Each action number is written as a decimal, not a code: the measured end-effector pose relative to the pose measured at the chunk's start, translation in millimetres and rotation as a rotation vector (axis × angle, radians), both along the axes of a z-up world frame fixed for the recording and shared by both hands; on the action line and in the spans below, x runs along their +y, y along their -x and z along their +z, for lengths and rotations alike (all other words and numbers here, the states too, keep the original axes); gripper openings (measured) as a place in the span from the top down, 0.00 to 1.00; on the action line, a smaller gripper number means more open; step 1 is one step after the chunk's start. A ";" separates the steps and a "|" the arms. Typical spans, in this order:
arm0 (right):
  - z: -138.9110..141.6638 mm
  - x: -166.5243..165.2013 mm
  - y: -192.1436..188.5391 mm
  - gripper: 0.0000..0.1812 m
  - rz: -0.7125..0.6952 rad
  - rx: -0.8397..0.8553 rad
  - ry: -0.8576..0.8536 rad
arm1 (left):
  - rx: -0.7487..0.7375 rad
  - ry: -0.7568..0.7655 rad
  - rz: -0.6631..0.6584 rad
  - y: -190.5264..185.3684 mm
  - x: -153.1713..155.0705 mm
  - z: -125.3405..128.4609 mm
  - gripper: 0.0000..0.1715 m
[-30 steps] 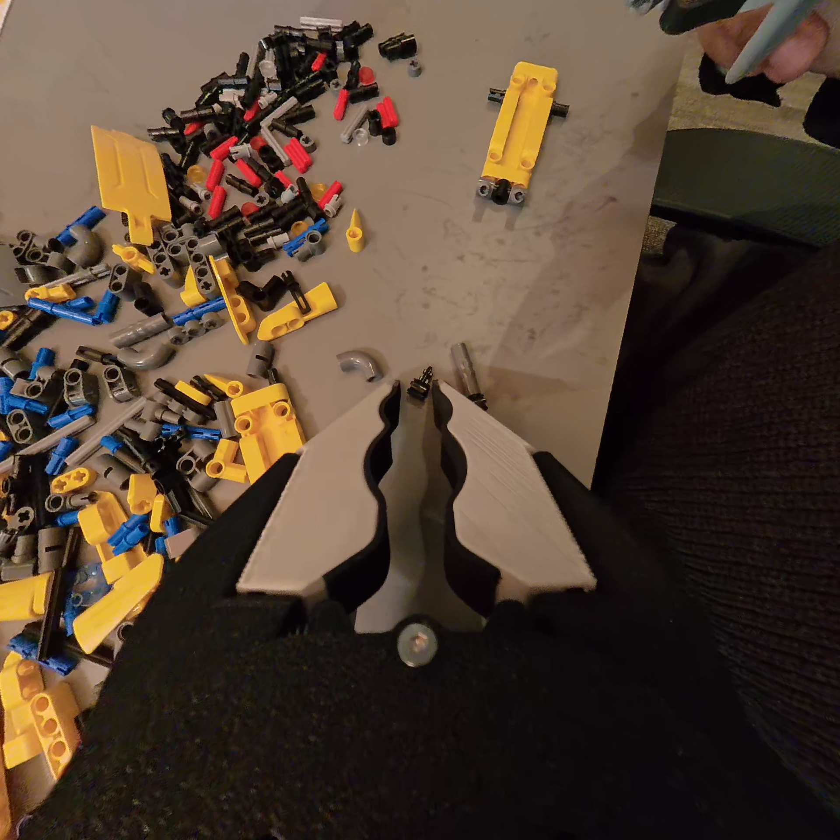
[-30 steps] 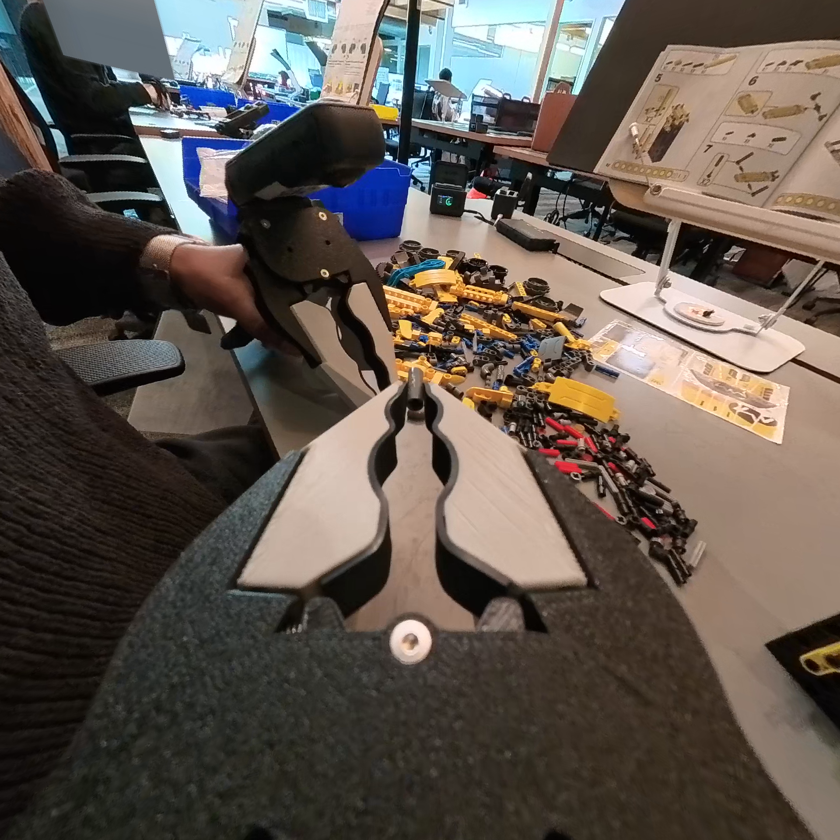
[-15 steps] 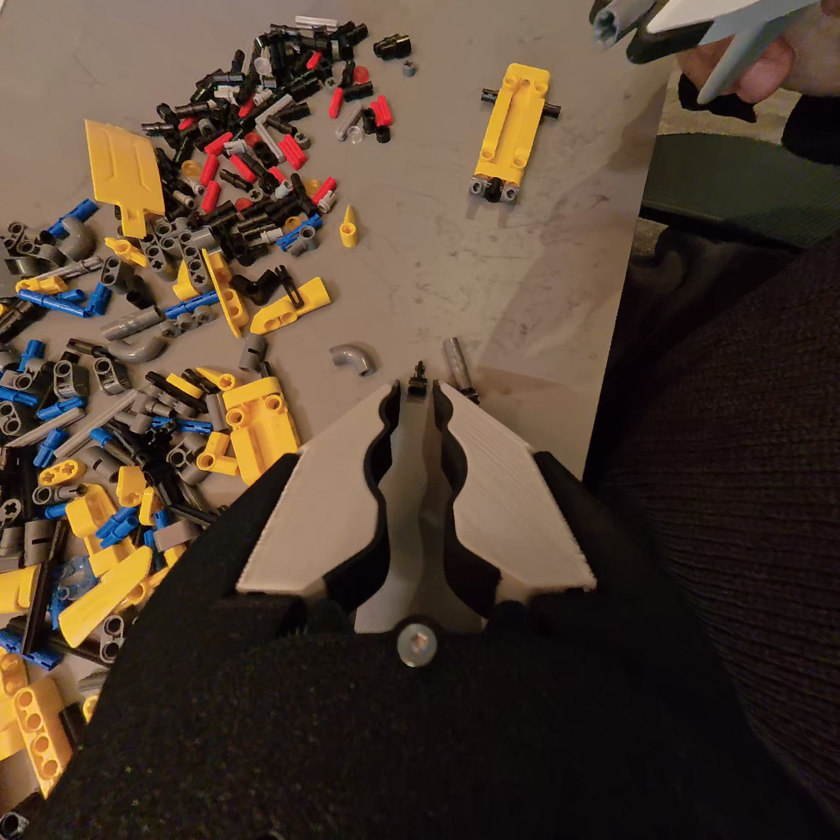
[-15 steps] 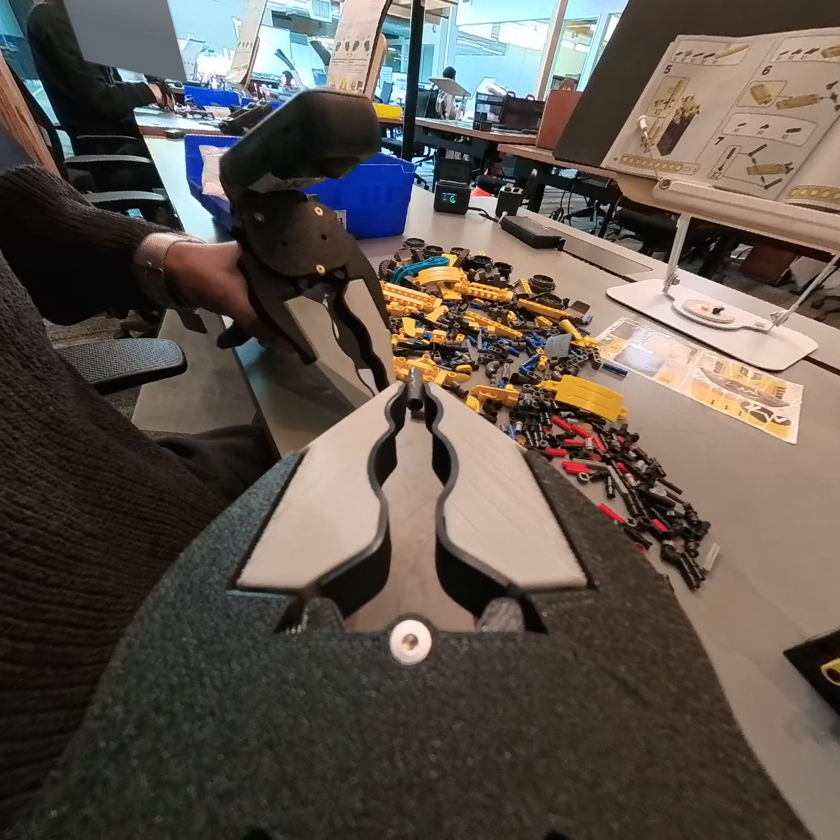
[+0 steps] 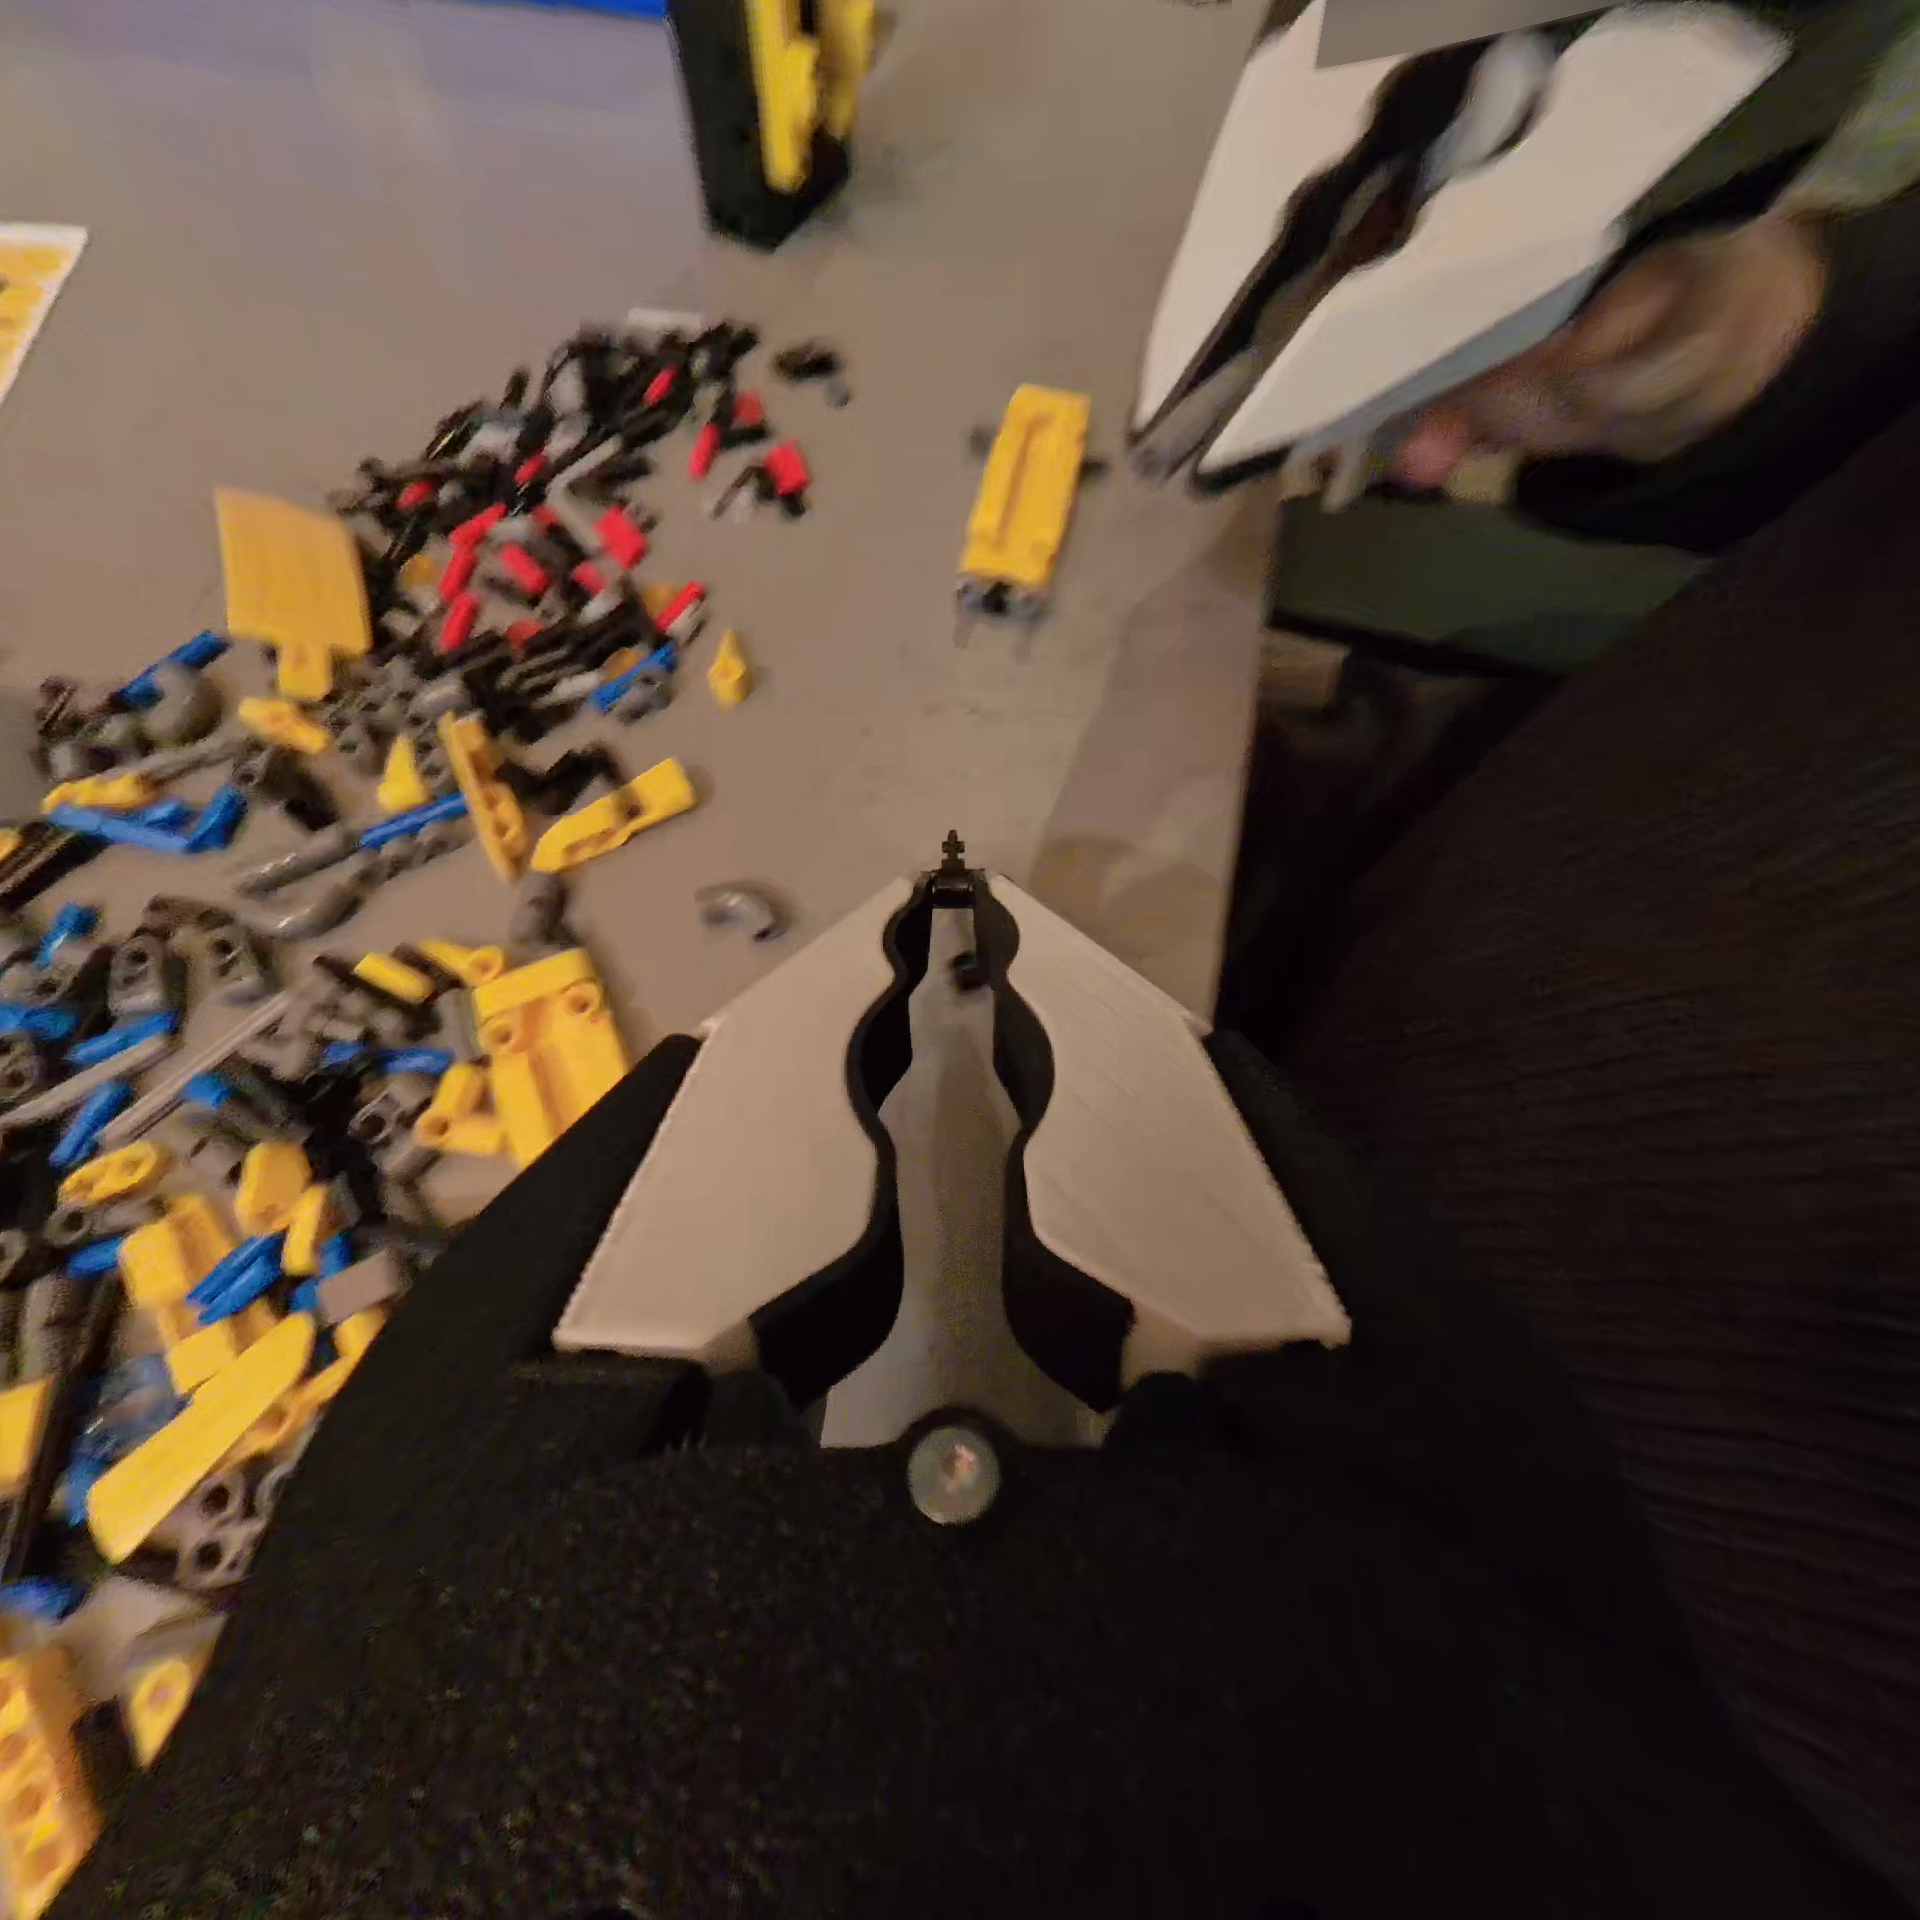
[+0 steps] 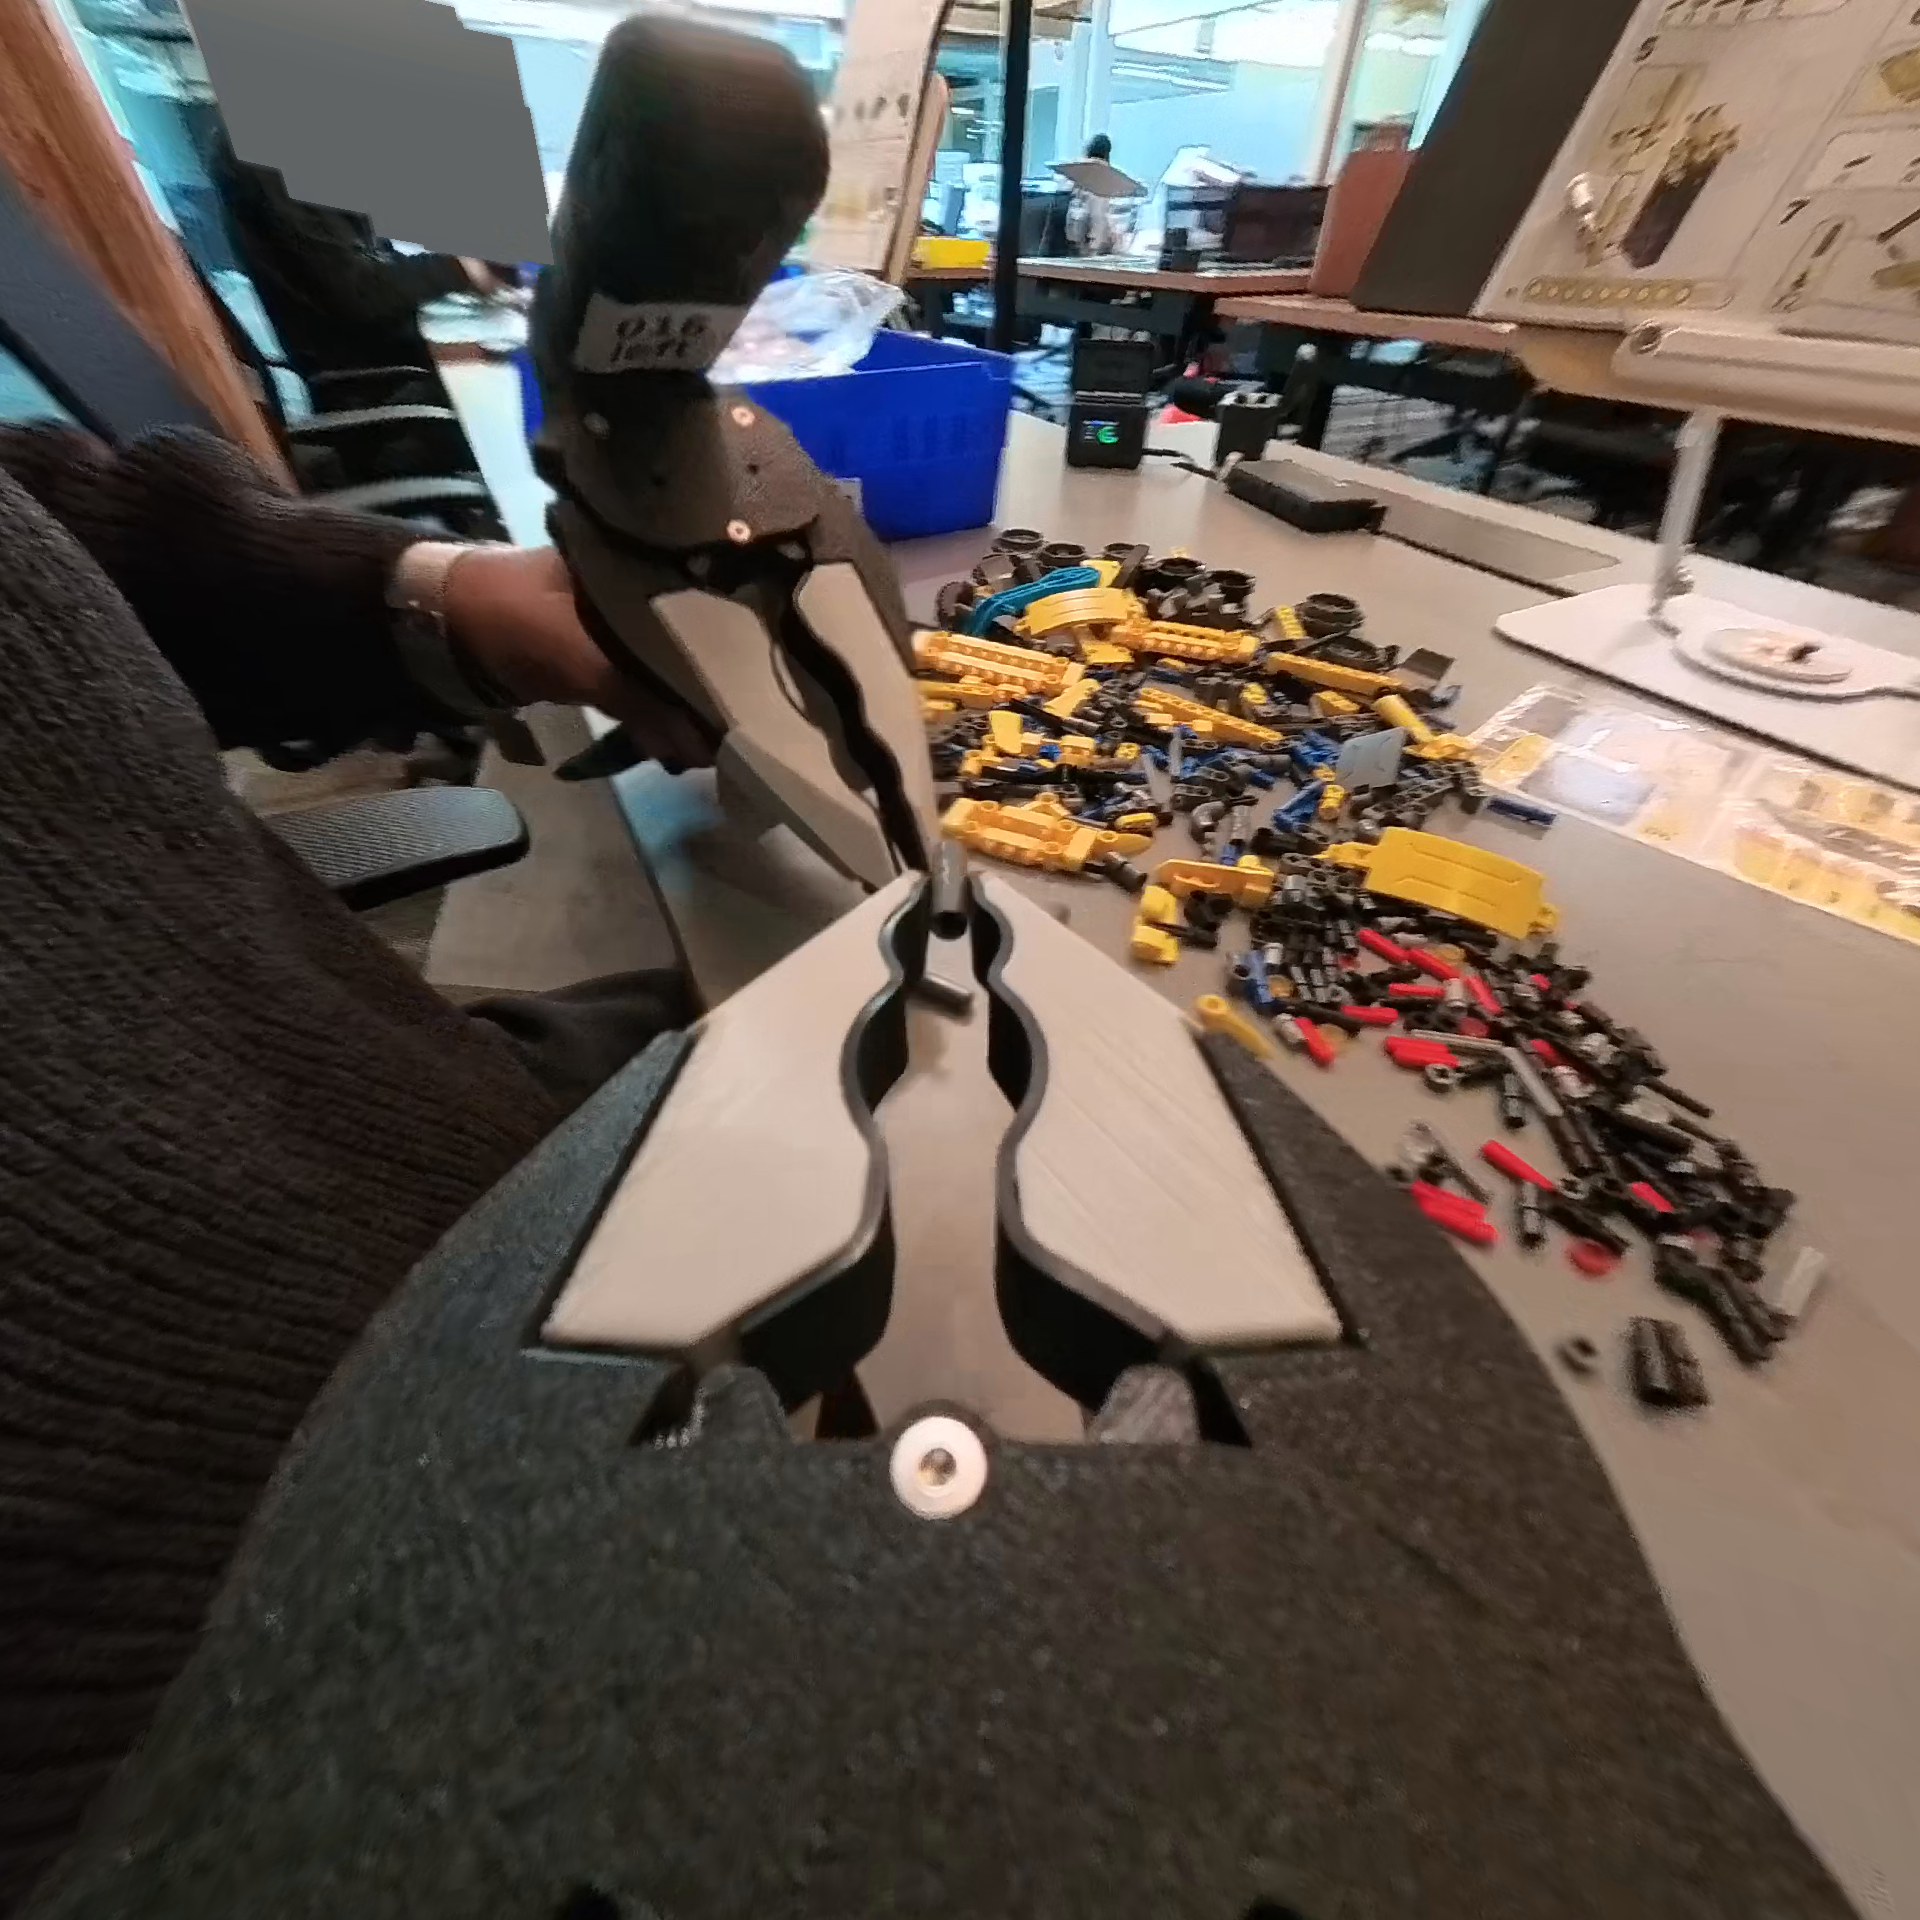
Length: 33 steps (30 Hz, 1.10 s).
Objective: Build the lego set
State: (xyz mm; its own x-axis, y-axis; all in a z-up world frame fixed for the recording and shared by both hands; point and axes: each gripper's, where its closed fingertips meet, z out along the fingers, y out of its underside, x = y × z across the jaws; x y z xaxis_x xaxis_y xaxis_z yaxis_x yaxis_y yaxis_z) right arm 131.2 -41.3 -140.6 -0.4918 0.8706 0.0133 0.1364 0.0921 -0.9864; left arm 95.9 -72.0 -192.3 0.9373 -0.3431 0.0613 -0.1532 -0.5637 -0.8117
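Observation:
My left gripper [image 5: 951,896] is shut on a small black pin [image 5: 951,857] and holds it above the near edge of the grey table [image 5: 935,260]. My right gripper [image 6: 948,920] is shut on a short dark grey tube [image 6: 948,883] that stands up between its tips. In the right wrist view the left gripper [image 6: 902,857], held by a hand, points down with its tips just behind the tube. In the left wrist view the right gripper [image 5: 1174,452] is blurred at the upper right. A pile of loose building pieces [image 5: 499,623] covers the table to the left.
A yellow beam [image 5: 1023,488] lies alone near the table edge, and a curved grey piece [image 5: 740,909] lies by my left fingers. A black and yellow assembly [image 5: 774,104] stands at the back. A blue bin [image 6: 914,447], a booklet on a stand [image 6: 1714,156] and a chair armrest [image 6: 416,831] are around. The tips of one gripper are about 8 cm away from the tips of the other. From my left tips it is roughly 5 cm to the curved grey piece [image 5: 740,909]; from my right, 11 cm.
My left gripper has lifted with the black pin and tilted up. The right gripper has come much closer to it, so the two sets of tips now nearly meet.

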 end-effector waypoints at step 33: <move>19.9 -51.9 -66.9 0.97 0.516 -0.107 0.785 | -0.412 -0.138 -0.273 -103.2 -30.4 70.8 0.97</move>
State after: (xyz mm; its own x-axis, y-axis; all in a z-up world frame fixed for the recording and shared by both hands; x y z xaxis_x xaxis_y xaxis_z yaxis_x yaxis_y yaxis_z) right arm 198.1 -93.2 -120.7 -0.7833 0.2860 -0.5520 0.3577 -0.5189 -0.7764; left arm 199.1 -102.4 -121.5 0.7203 -0.6027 0.3434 0.0681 -0.4312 -0.8997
